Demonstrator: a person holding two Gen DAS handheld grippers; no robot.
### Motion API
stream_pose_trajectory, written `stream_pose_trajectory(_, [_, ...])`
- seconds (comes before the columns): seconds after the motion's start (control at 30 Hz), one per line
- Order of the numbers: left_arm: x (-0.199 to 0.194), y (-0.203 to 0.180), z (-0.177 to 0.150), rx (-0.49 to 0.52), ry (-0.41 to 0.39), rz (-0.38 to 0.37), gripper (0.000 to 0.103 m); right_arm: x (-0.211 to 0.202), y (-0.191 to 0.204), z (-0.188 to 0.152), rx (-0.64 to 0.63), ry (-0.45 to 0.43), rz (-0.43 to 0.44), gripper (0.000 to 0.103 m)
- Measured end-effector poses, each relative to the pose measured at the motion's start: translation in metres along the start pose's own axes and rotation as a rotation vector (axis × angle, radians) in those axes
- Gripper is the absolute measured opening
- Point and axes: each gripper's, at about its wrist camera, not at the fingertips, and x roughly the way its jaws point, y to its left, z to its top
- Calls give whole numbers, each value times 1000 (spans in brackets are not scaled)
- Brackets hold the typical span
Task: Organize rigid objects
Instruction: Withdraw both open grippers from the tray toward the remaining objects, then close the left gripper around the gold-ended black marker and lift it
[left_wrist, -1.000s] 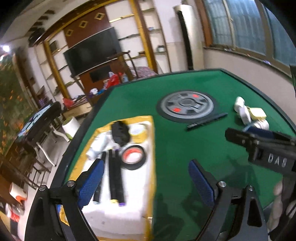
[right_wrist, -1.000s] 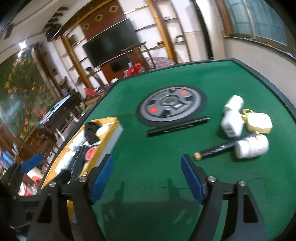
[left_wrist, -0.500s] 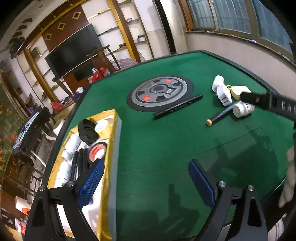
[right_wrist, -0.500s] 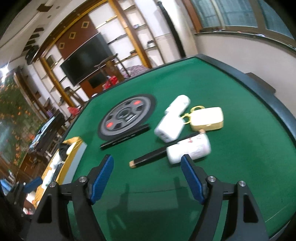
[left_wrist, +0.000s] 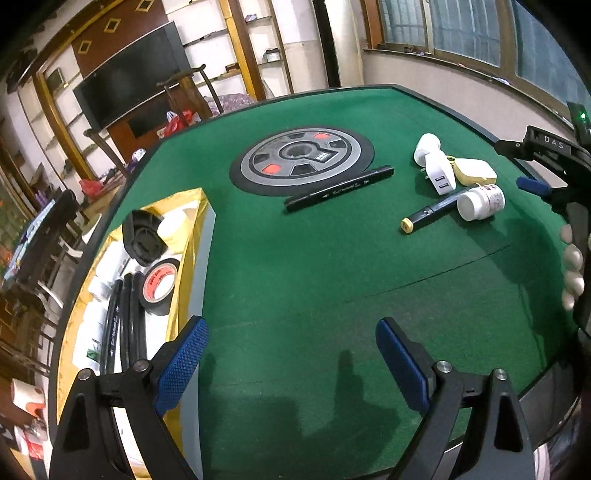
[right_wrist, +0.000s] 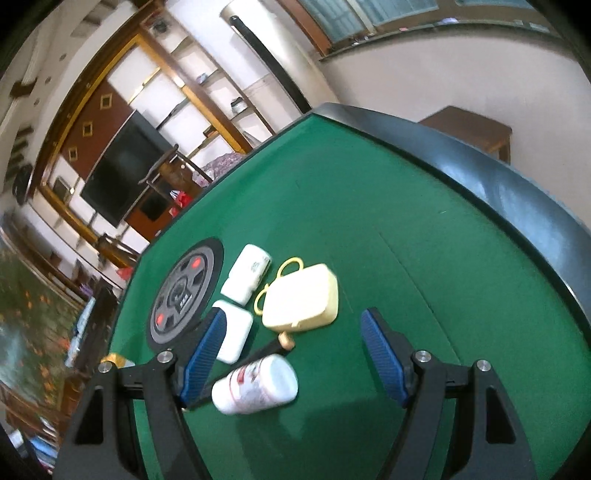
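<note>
While I watched both wrist feeds, my left gripper (left_wrist: 291, 354) hung over bare green felt on the desk (left_wrist: 295, 266), its blue-padded fingers (left_wrist: 181, 362) spread wide and holding nothing. At its left sat the gold-edged tray (left_wrist: 192, 236), already carrying a roll of black tape (left_wrist: 159, 280), several black markers (left_wrist: 118, 325) side by side, a black round part (left_wrist: 142, 240) and some white containers.

Loose items lay well apart from the tray, toward the far right of the desk. A long black marker (left_wrist: 339, 188) rested against the rim of the grey disc (left_wrist: 301, 160). Right of it: a white charger (left_wrist: 439, 173), a pale yellow case (left_wrist: 474, 171), a white bottle (left_wrist: 480, 202) on its side, and a dark pen with a tan tip (left_wrist: 430, 214) touching the bottle.

My right gripper (right_wrist: 291, 354) was low over that cluster, fingers (right_wrist: 384, 358) apart and empty. On its feed the white bottle (right_wrist: 255, 384) lay between them near the left pad, the yellow case (right_wrist: 301, 297) just beyond, the charger (right_wrist: 234, 336) partly behind the left finger. A second white item (right_wrist: 245, 273) lay beside the disc (right_wrist: 184, 291).
</note>
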Motion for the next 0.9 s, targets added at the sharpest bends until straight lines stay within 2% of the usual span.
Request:
stream_pose_trajectory(0.07, [1,3,0,-19,-4,-6,94,7,-2,1,13,30,66,75])
stream_pose_trajectory(0.2, [2,8,2,-58,-8,-45,94,27,8,-9,-15,158,220,74])
stream_pose_trajectory(0.33, [4,9,4,-88,5,-116,94,31,25,-17,-86,208,299,75])
stream_pose_trajectory(0.43, [5,7,4,-93,6,-135,94,33,32,-24,-100,308,467,75])
stream_pose_trajectory(0.47, [5,7,5,-94,5,-140,94,38,33,-28,-88,374,559,75])
stream_pose_trajectory(0.53, [6,6,6,-95,6,-161,94,43,32,-28,-61,424,630,75])
stream_pose_trajectory(0.63, [9,1,10,-89,10,-204,94,40,21,-22,-22,365,589,75])
stream_pose_trajectory(0.7, [10,-4,16,-70,-2,-237,94,38,4,-16,60,320,572,75])
stream_pose_trajectory(0.83, [15,-19,40,-7,-47,-299,94,33,-31,-11,211,247,570,78])
stream_pose_trajectory(0.9, [22,-29,52,34,-83,-316,92,34,-36,-9,239,235,567,80])
